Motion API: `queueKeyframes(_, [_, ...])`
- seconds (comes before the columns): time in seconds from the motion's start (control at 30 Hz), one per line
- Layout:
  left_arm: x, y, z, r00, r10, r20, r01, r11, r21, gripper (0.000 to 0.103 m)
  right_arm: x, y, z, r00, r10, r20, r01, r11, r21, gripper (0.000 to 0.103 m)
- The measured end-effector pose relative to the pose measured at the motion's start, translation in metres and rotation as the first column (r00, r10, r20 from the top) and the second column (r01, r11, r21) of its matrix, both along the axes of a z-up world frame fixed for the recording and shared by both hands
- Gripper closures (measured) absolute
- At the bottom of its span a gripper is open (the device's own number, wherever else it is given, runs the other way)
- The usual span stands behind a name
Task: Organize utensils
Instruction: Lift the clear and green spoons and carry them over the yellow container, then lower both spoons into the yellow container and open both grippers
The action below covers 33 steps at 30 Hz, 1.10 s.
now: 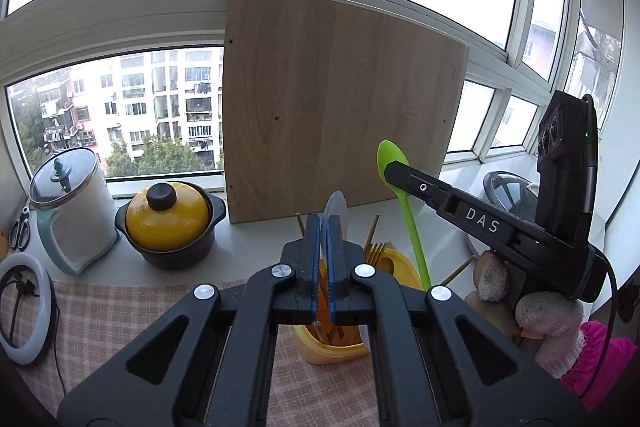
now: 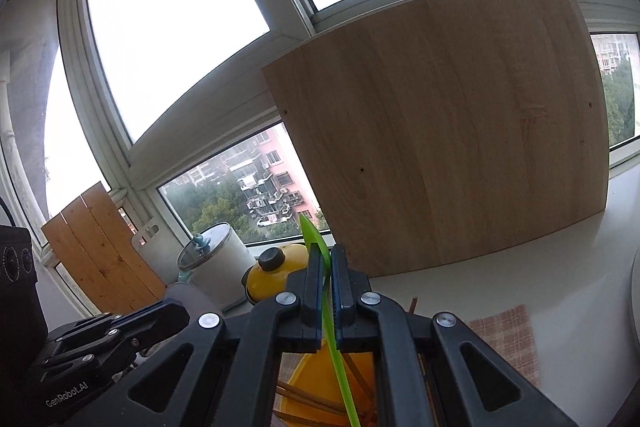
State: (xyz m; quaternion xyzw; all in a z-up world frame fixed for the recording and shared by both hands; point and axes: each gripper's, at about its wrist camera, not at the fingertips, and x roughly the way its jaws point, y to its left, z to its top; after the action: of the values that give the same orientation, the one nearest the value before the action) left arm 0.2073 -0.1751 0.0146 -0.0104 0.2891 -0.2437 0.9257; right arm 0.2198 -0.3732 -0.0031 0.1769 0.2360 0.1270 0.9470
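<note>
My left gripper point(image 1: 324, 223) is shut on a white spoon point(image 1: 335, 205), whose bowl sticks up above the fingertips. It hangs over a yellow utensil holder point(image 1: 336, 349) with chopsticks and a gold fork point(image 1: 376, 253) inside. My right gripper point(image 2: 327, 255) is shut on a green spoon point(image 2: 314, 241); its handle runs down into the yellow holder point(image 2: 298, 383). In the left wrist view the right gripper point(image 1: 394, 173) comes in from the right and grips the green spoon point(image 1: 412, 223) just below its bowl.
A wooden board point(image 1: 340, 107) leans on the window behind the holder. A yellow-lidded black pot point(image 1: 168, 223) and a glass-lidded jar point(image 1: 72, 211) stand at left on the sill. A ring light point(image 1: 24, 311) lies on the checked cloth point(image 1: 132, 311). Slatted wood point(image 2: 100, 247) leans far left.
</note>
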Motion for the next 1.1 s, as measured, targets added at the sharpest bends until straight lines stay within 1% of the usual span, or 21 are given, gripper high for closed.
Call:
queueKeyframes(0.23, [0.007,-0.006,-0.005,1.000,0.018,0.021,-0.019,1.000,0.024,0.103,0.009,-0.002,-0.018,1.000,-0.013,-0.016,0.014,1.000,0.021,0.102])
queueKeyframes(0.37, [0.008,-0.011,-0.006,0.999,0.015,0.028,-0.016,0.999,0.036,0.103,0.013,-0.002,-0.023,1.000,-0.017,-0.022,0.017,1.000,0.022,0.102])
queueKeyframes(0.5, [0.006,-0.016,-0.004,0.999,0.004,0.044,-0.006,0.999,0.045,0.103,0.013,-0.002,-0.023,1.000,-0.016,-0.016,0.016,1.000,0.017,0.102])
queueKeyframes(0.67, [0.007,-0.022,0.003,0.998,0.006,0.070,-0.010,0.999,0.052,0.103,0.012,-0.007,-0.017,1.000,-0.023,0.011,0.023,0.999,0.039,0.102])
queueKeyframes(0.8, [0.007,-0.029,0.003,0.995,0.012,0.099,-0.020,0.997,0.078,0.103,0.012,-0.007,-0.018,0.999,-0.026,0.024,0.025,0.998,0.049,0.102])
queueKeyframes(0.97, [0.006,-0.039,-0.004,0.995,0.001,0.101,-0.012,0.994,0.108,0.103,0.011,-0.005,-0.027,0.999,-0.026,0.019,0.025,0.998,0.059,0.102])
queueKeyframes(1.1, [0.008,-0.041,-0.008,0.995,-0.003,0.096,-0.009,0.993,0.118,0.103,0.011,-0.012,-0.027,0.999,-0.016,0.030,0.013,0.995,0.104,0.102])
